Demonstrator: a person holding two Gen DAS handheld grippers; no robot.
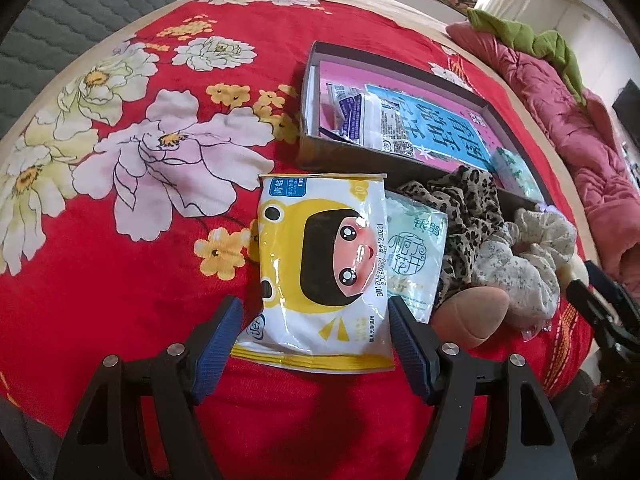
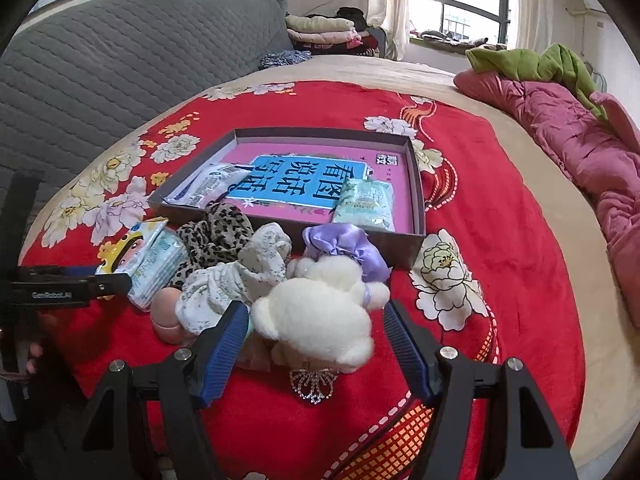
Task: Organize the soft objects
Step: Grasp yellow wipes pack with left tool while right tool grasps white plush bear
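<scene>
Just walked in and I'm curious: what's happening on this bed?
A person holds two grippers over soft things piled beside a shallow box. The open left gripper straddles a yellow wipes pack; the open right gripper straddles a white plush toy. Neither is gripped yet. Two packets already lie in the box.

home bedroom: floral red bedspread (image 2: 500,220), grey quilted headboard (image 2: 140,52), folded clothes (image 2: 320,28).

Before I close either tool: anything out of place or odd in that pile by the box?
One thing: the leopard scrunchie is draped over the box's near wall, half in, half out. A small metal tiara lies under the white plush, hard among soft items.
</scene>
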